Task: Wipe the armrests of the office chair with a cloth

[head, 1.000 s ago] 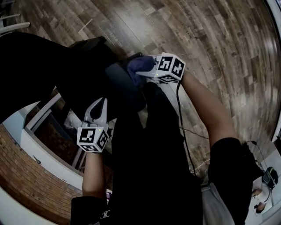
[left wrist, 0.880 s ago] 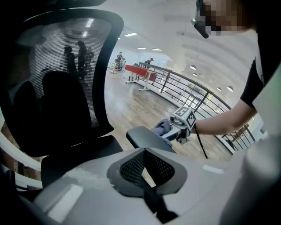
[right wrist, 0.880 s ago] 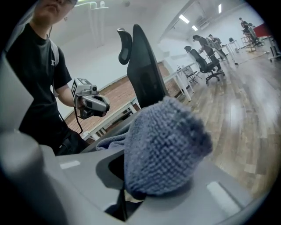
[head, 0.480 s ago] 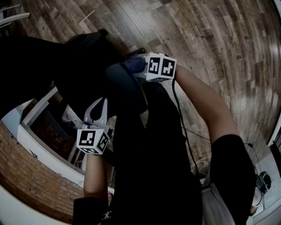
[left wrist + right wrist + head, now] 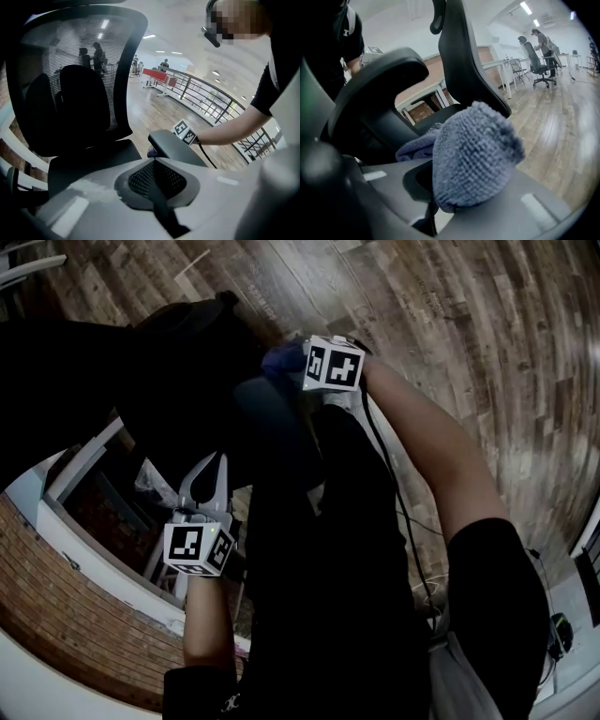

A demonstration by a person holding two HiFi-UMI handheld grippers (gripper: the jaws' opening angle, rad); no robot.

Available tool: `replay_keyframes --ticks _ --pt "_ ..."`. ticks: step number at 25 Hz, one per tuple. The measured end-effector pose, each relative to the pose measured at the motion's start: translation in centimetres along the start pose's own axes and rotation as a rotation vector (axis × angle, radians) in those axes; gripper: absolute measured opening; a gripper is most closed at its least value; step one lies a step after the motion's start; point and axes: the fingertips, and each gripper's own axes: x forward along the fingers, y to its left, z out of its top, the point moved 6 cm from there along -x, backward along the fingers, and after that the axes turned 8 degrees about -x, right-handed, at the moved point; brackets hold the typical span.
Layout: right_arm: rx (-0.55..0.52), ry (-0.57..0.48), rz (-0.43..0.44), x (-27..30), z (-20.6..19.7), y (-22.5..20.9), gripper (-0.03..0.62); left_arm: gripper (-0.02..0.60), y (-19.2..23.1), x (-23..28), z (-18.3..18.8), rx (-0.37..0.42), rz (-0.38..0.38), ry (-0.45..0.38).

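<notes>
The right gripper (image 5: 298, 367) is clamped on a bunched blue cloth (image 5: 473, 154) at the far end of the office chair's dark armrest (image 5: 274, 432), while the left gripper (image 5: 205, 476), jaws together on nothing, sits near left, facing the seat (image 5: 89, 164) and mesh backrest (image 5: 75, 79).

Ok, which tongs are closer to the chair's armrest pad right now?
Right. The right tongs, shut on the cloth, are at one end of the armrest pad; the left tongs, shut and empty, sit apart from it, across the seat.
</notes>
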Motion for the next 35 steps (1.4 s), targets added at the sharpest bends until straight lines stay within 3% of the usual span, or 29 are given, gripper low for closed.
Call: replay_keyframes --ticks 12,16,19,22,26,31,35 --pt "0.046 0.183 -0.133 7.1 -6.6 -6.3 0.055 0.006 2.7 1.4 -2.8 -0.079 0.044 0.017" --pt "0.155 0.236 -0.172 8.7 -9.1 -6.8 0.055 0.006 3.3 1.6 -3.1 -0.071 0.043 0.027" --pt "0.282 0.207 -0.134 9.1 -10.3 -5.5 0.055 0.006 3.2 1.7 -3.0 -0.047 0.030 0.036" --pt "0.300 0.134 -0.042 8.8 -9.5 -2.6 0.055 0.006 3.1 1.6 -2.7 -0.044 0.014 0.033" --pt "0.328 0.129 -0.112 6.6 -9.4 -0.5 0.057 0.006 2.5 1.6 -1.9 -0.038 -0.008 0.027" --pt "0.241 0.086 -0.095 3.3 -6.8 2.8 0.057 0.006 1.3 1.1 -1.0 -0.023 -0.030 0.011" --pt "0.162 0.057 -0.017 0.3 -3.8 5.6 0.057 0.006 -0.1 0.2 -0.3 -0.022 -0.041 -0.003"
